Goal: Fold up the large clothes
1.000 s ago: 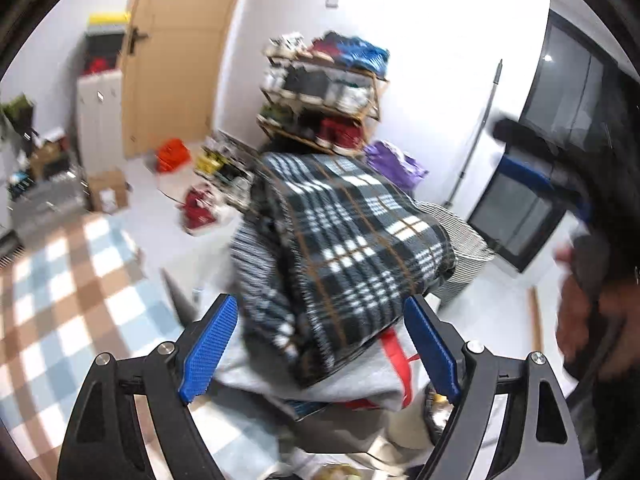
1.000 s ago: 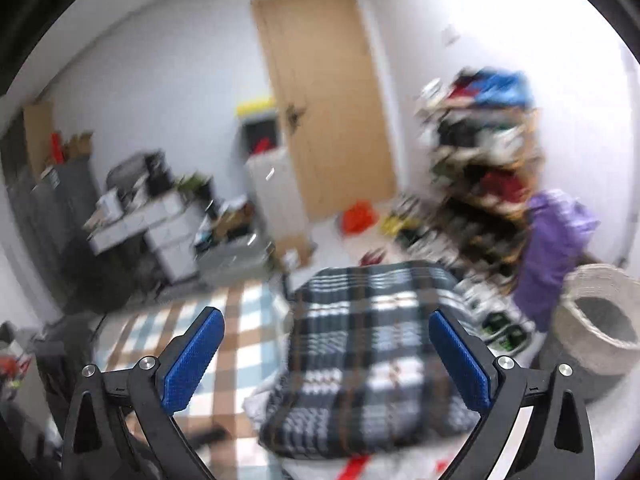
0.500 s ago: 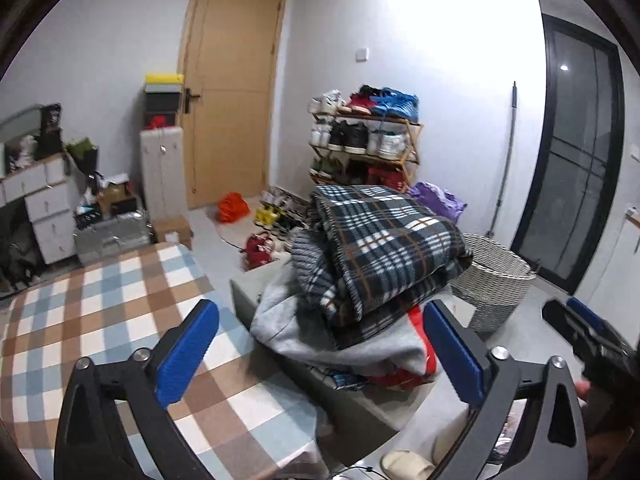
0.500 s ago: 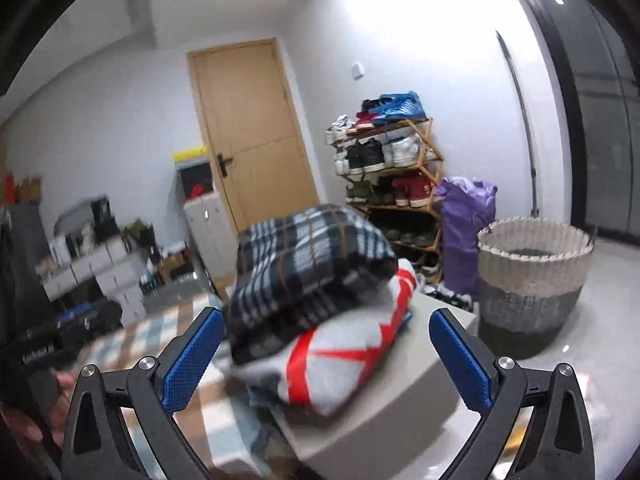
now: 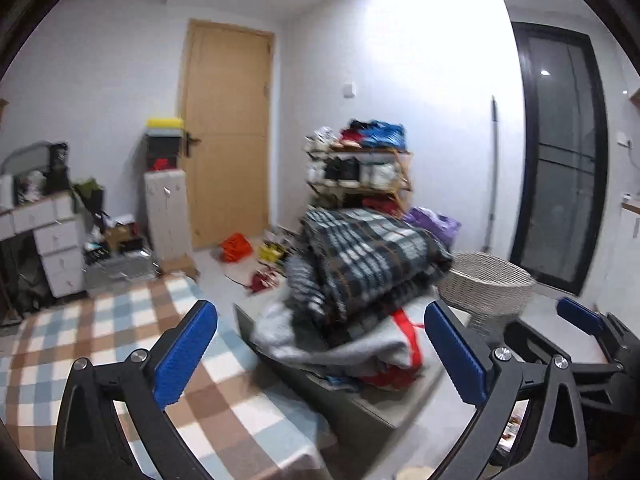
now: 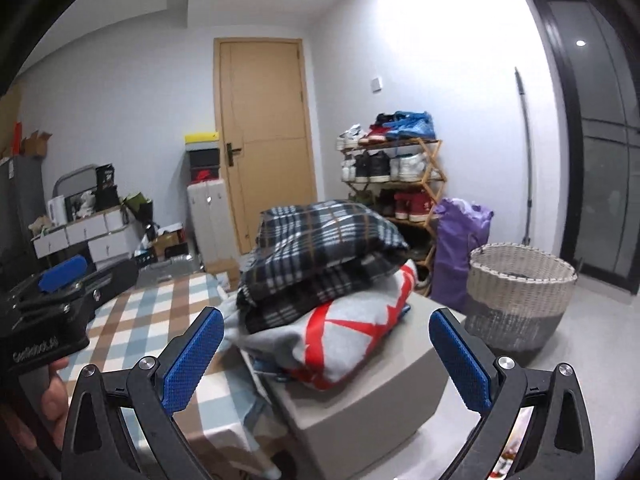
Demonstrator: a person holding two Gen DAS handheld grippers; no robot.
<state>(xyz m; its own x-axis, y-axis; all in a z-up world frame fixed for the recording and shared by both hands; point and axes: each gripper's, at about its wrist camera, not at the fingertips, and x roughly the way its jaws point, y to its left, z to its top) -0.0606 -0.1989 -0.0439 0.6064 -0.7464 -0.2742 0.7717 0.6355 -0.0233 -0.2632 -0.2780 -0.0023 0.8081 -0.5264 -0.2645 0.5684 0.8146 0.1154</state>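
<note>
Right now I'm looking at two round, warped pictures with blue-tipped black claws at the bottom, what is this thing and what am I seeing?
No robot here: a person holds a two-finger gripper in each hand, and each carries a fisheye camera looking along its fingers, hence the warped view. One picture comes from the left gripper, the other from the right gripper. Each also shows in the other's view, at the edge. Both stand open with nothing between the blue pads; nothing is held.

Ahead, a grey box-like stand bears a stack of folded clothes: a dark plaid blanket-like garment on top, and a grey garment with red stripes beneath. Beside it lies a checked blue, brown and white cloth. Behind are a woven white and grey basket, a wooden shoe rack and a light wooden door.
</note>
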